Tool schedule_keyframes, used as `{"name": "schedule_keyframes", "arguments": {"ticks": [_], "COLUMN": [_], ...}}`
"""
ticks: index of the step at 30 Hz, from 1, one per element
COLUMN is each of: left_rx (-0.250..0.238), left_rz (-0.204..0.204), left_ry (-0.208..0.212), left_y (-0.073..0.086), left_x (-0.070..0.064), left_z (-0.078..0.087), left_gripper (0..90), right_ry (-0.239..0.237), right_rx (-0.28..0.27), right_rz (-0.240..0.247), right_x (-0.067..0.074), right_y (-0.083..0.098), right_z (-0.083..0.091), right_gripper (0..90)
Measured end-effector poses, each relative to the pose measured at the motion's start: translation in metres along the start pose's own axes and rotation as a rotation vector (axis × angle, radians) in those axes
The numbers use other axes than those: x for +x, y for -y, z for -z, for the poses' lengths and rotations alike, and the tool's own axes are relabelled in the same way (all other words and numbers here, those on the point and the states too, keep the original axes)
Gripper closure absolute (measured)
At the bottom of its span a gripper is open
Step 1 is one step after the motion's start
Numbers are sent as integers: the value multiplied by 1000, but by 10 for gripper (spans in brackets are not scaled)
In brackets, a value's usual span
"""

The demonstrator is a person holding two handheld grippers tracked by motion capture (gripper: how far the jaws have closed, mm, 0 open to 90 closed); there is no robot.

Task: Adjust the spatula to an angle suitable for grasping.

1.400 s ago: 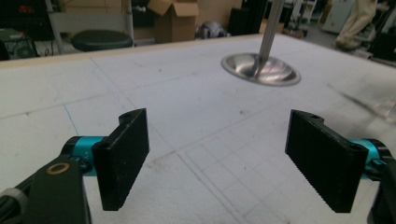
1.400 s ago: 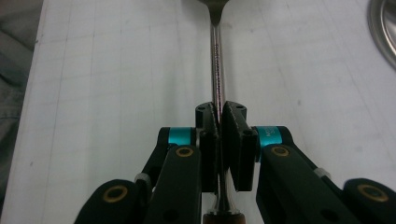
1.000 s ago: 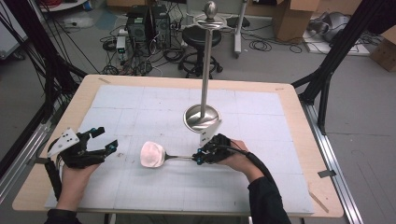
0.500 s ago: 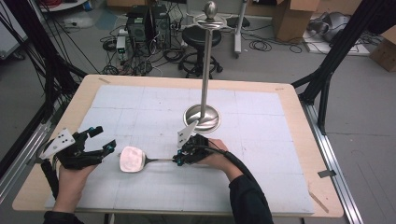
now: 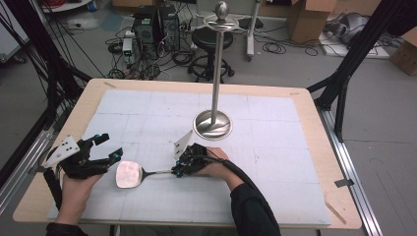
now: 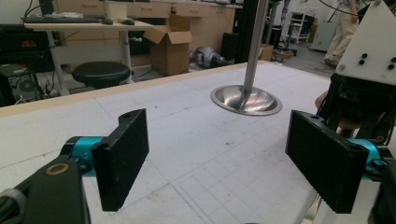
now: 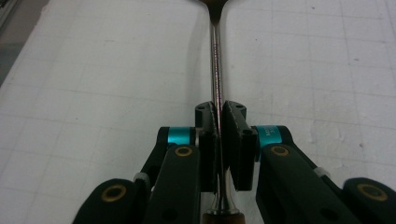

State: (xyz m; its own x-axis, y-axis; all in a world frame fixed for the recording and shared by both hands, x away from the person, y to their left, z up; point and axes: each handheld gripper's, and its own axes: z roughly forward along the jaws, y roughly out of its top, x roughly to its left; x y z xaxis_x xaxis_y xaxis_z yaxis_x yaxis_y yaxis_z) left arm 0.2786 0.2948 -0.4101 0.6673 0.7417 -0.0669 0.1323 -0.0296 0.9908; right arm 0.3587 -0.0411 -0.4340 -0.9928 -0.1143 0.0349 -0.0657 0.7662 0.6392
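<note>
Here the right gripper (image 5: 178, 171) pinches the spatula (image 5: 135, 174) by its thin metal shaft near the table's (image 5: 305, 105) front edge, blade toward the left gripper (image 5: 109, 147), whose jaws are spread wide, probably ready for a handover.

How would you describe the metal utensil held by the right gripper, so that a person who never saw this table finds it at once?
Start from the tall silver metal stand with the round base in the middle of the white gridded mat. Nearer the person, the right gripper is shut on a thin steel handle. This is the flat shiny metal spatula: its mirror-like blade lies on the mat beside the open left gripper.
</note>
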Motion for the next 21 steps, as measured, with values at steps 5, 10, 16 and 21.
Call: {"name": "schedule_keyframes", "arguments": {"ticks": [5, 10, 16, 21], "left_rx": [9, 9, 19, 19], "left_rz": [-5, -5, -9, -9], "left_ry": [6, 8, 16, 0], "left_y": [0, 1, 1, 1], "left_x": [-1, -2, -1, -3], "left_z": [-1, -3, -3, -5], "left_gripper": [219, 219, 219, 211], "right_ry": [12, 39, 98, 187], "right_rx": [-8, -17, -101, -186], "right_rz": [8, 8, -41, -131], "right_x": [1, 1, 6, 15], "right_y": [1, 2, 7, 28], "right_z": [1, 7, 31, 64], "right_gripper": [816, 687, 500, 374]}}
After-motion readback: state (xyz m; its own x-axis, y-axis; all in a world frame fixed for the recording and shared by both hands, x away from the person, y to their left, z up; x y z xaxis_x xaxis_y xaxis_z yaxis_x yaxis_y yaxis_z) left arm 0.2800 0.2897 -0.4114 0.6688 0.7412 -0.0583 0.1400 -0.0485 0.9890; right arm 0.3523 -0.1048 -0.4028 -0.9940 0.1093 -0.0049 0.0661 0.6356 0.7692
